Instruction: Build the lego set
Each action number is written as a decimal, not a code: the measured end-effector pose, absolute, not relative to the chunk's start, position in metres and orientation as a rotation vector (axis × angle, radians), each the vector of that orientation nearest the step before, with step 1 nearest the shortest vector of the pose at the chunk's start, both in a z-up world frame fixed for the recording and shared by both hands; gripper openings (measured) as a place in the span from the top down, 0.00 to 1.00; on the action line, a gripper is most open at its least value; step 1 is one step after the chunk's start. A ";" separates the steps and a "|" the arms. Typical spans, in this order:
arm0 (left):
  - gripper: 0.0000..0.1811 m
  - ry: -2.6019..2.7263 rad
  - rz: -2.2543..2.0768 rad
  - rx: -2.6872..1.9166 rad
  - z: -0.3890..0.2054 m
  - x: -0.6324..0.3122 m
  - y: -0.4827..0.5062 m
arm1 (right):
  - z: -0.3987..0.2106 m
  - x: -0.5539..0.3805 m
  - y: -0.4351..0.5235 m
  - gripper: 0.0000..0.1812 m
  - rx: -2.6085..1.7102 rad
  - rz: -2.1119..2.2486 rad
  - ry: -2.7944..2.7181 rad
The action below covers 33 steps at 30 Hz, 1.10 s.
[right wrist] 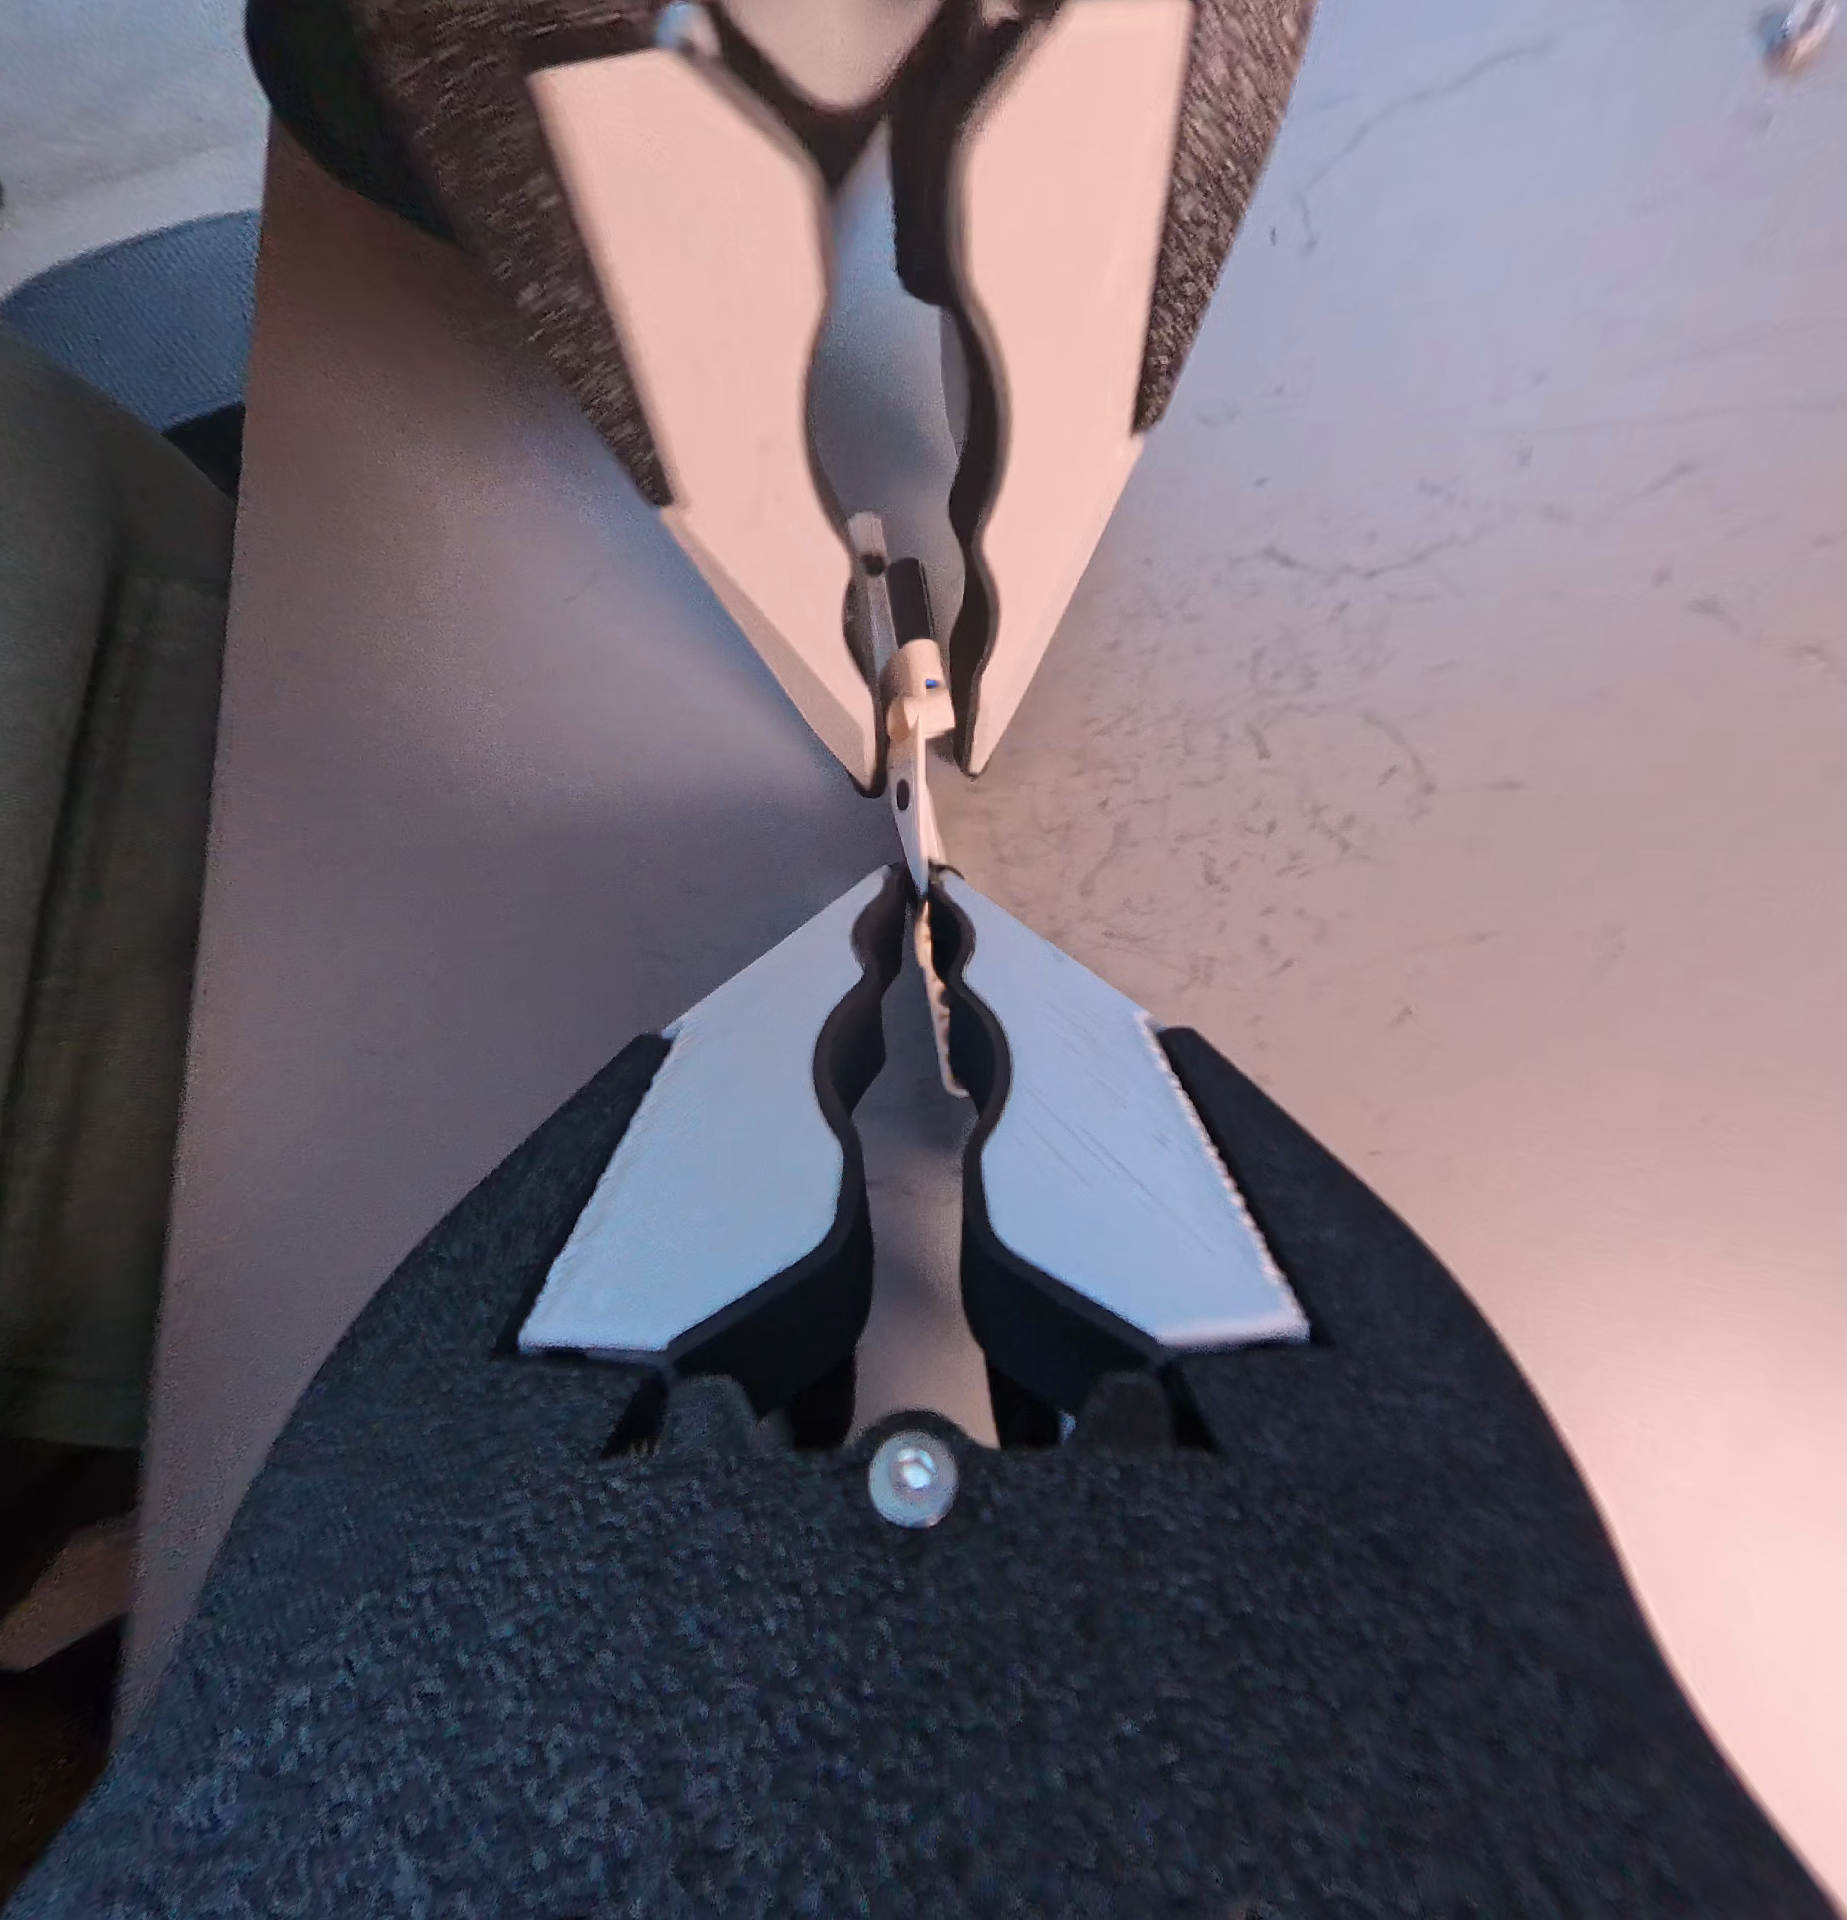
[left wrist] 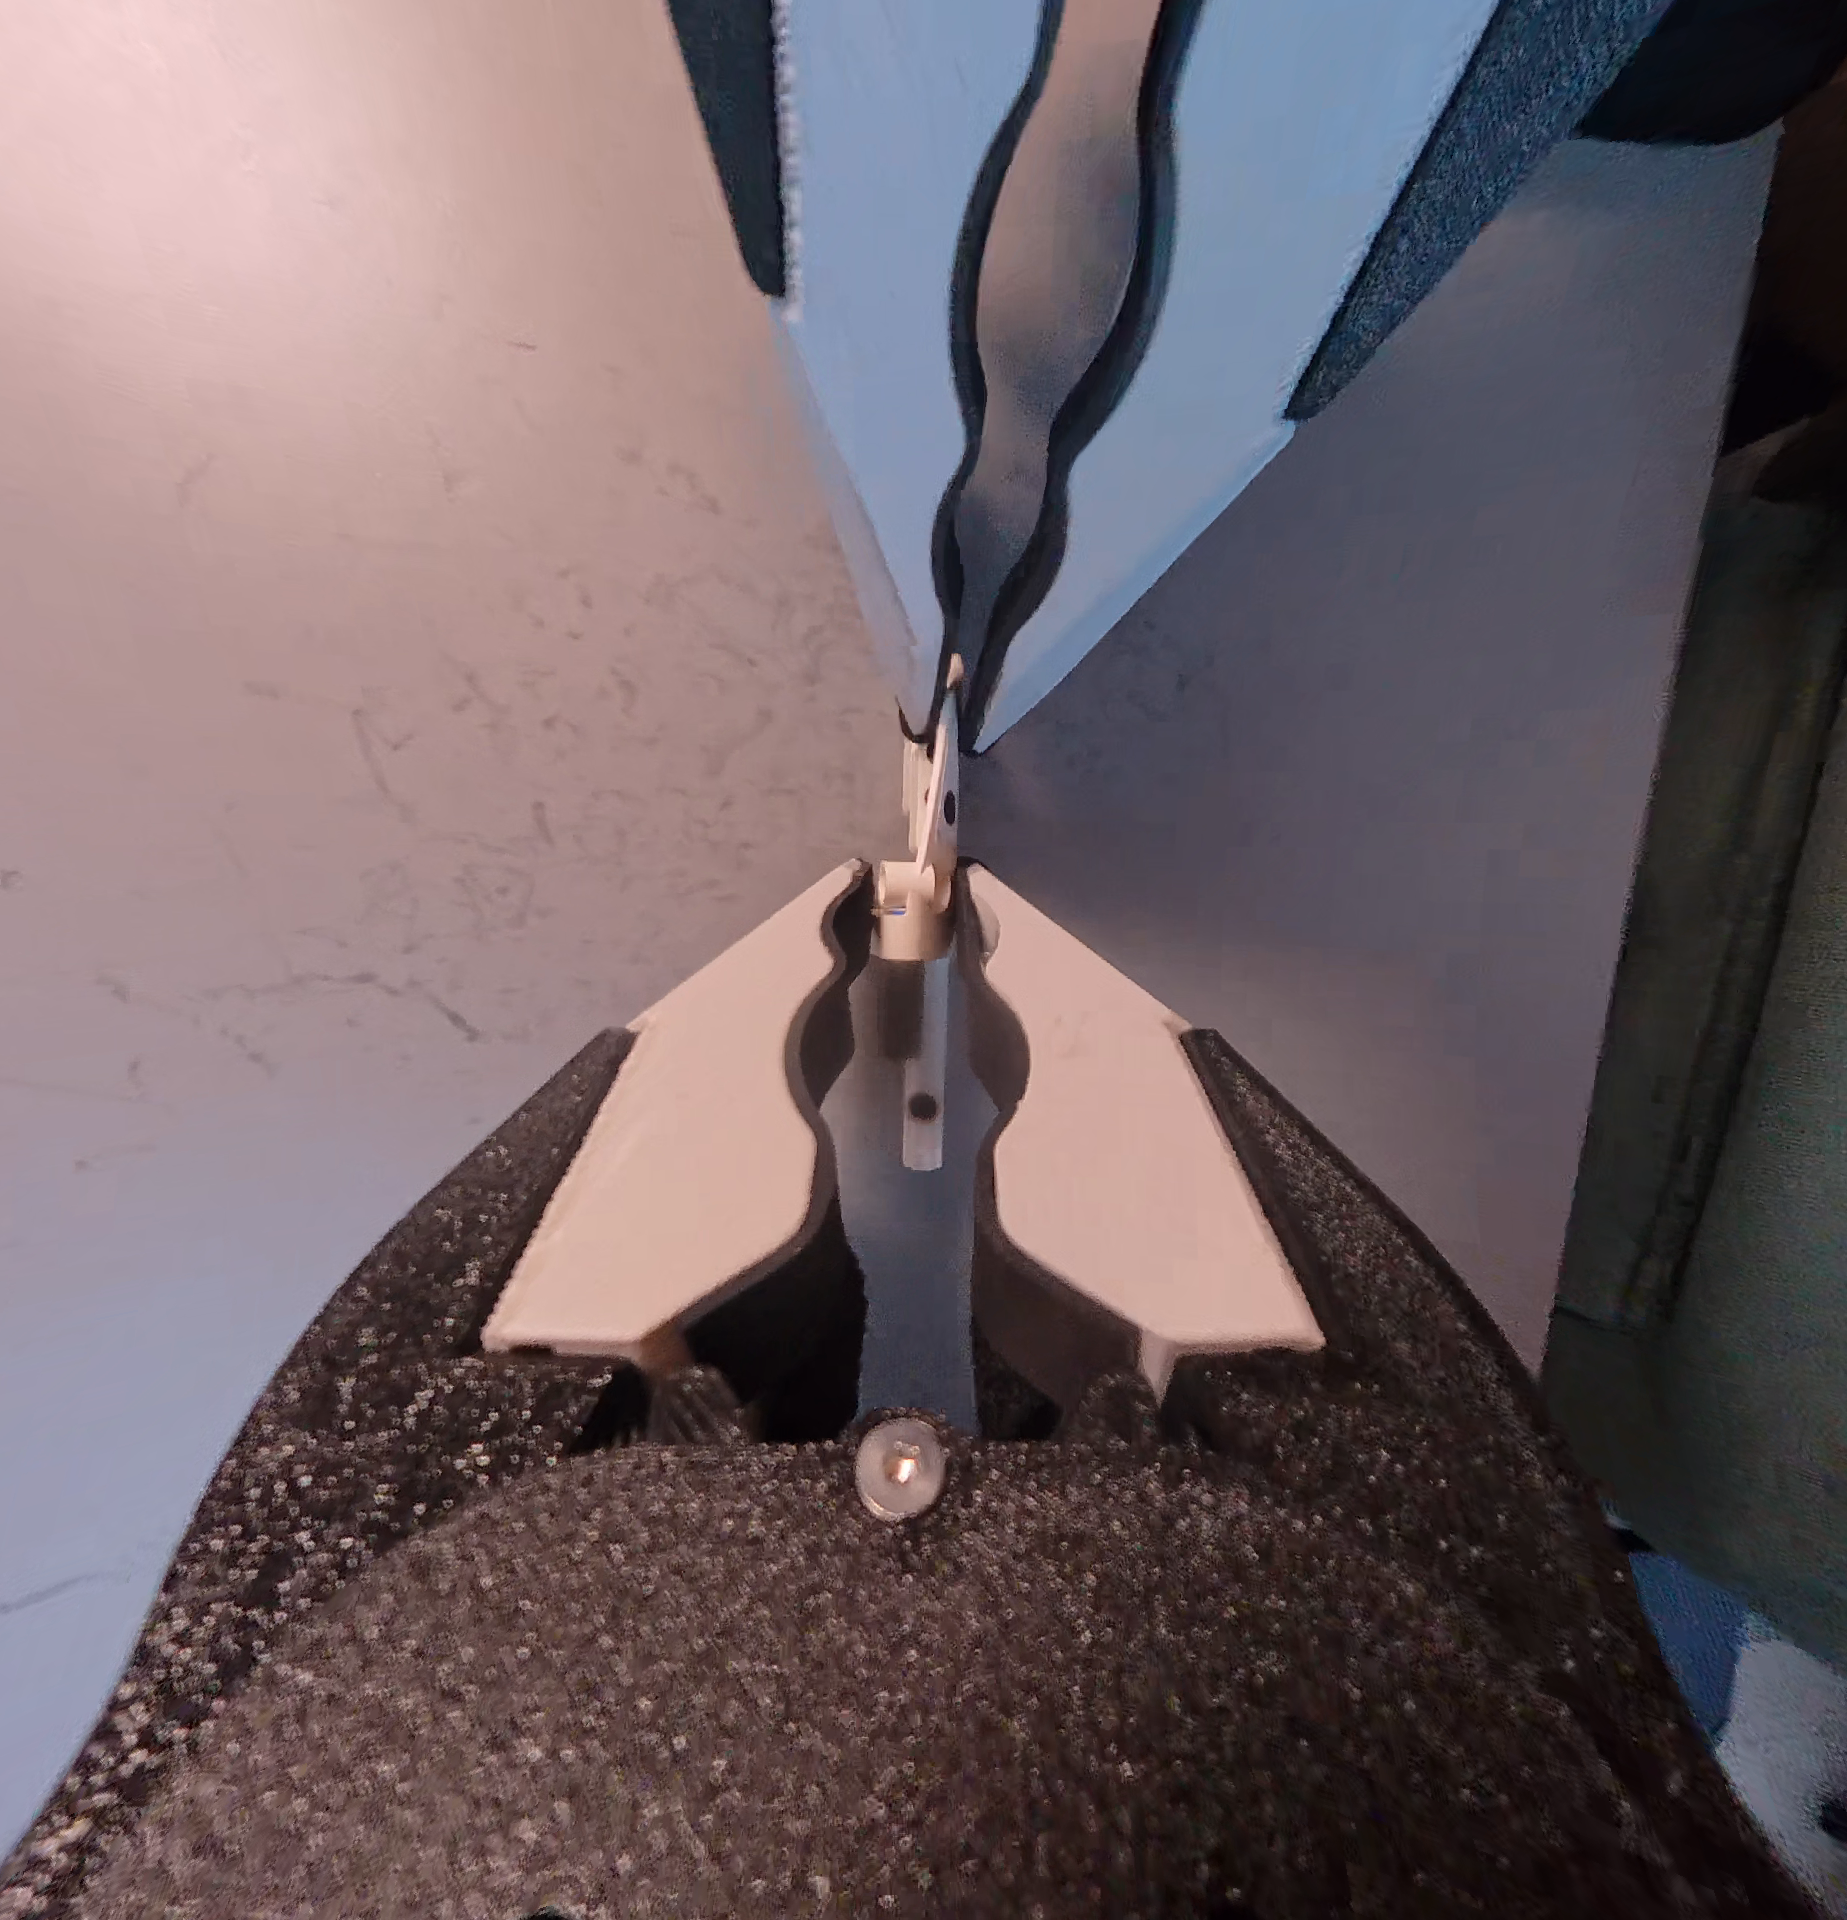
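Observation:
The two grippers meet tip to tip above the table. My left gripper (left wrist: 914,878) is shut on a small grey lego assembly (left wrist: 906,928) with a thin white bar (left wrist: 924,1091) running back between the fingers. My right gripper (left wrist: 950,717) comes in from the top, shut on a flat white lego piece (left wrist: 931,795) that touches the grey assembly. In the right wrist view my right gripper (right wrist: 914,883) pinches that flat white piece (right wrist: 921,826). The left gripper (right wrist: 914,774) opposite it holds the grey assembly (right wrist: 914,691), which has a black part (right wrist: 908,603) behind it.
A white marbled table (left wrist: 379,623) lies under both grippers and also shows in the right wrist view (right wrist: 1418,623). Green fabric (left wrist: 1750,1039) runs along the table's edge, on the left in the right wrist view (right wrist: 57,831). A small metallic part (right wrist: 1792,31) lies far off.

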<state>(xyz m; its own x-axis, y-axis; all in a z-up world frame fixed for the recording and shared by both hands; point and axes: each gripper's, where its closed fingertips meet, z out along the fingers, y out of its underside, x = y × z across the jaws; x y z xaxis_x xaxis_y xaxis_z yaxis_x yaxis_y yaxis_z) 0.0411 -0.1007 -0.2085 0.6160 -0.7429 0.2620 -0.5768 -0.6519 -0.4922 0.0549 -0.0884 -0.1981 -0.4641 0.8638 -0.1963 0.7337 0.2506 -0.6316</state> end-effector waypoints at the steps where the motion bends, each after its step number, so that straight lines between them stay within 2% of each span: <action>1: 0.92 1.015 -0.741 -2.469 -0.204 0.044 -0.103 | -0.192 0.055 -0.091 0.93 -1.417 1.037 -2.301; 3: 0.92 0.905 -0.945 -2.428 -0.191 0.045 -0.105 | -0.170 0.056 -0.098 0.82 -1.276 1.128 -2.198; 9: 0.92 0.725 -1.622 -2.298 -0.152 0.053 -0.121 | -0.154 0.065 -0.098 0.74 -0.674 0.567 -2.104; 11: 0.92 0.732 -1.733 -2.266 -0.148 0.060 -0.125 | -0.151 0.063 -0.102 0.75 -0.624 0.516 -2.075; 13: 0.92 0.750 -1.793 -2.241 -0.146 0.066 -0.130 | -0.143 0.063 -0.102 0.85 -0.651 0.565 -2.032; 16: 0.92 0.703 -1.821 -2.172 -0.138 0.068 -0.127 | -0.137 0.068 -0.101 0.87 -0.746 0.688 -2.013; 18: 0.90 0.676 -1.783 -2.111 -0.131 0.065 -0.122 | -0.132 0.071 -0.102 0.88 -0.827 0.802 -1.981; 19: 0.85 0.657 -1.732 -2.092 -0.128 0.062 -0.118 | -0.131 0.071 -0.098 0.92 -0.887 0.833 -1.954; 21: 0.79 0.674 -1.579 -2.035 -0.122 0.055 -0.115 | -0.125 0.073 -0.094 0.92 -0.981 0.927 -1.895; 25: 0.77 0.705 -1.147 -1.931 -0.117 0.048 -0.110 | -0.117 0.078 -0.092 0.93 -1.107 1.104 -1.772; 30: 0.86 0.767 -0.710 -1.925 -0.129 0.046 -0.112 | -0.119 0.081 -0.094 0.95 -1.196 1.201 -1.745; 33: 0.89 0.776 -0.629 -1.919 -0.130 0.046 -0.112 | -0.117 0.082 -0.096 0.95 -1.196 1.234 -1.737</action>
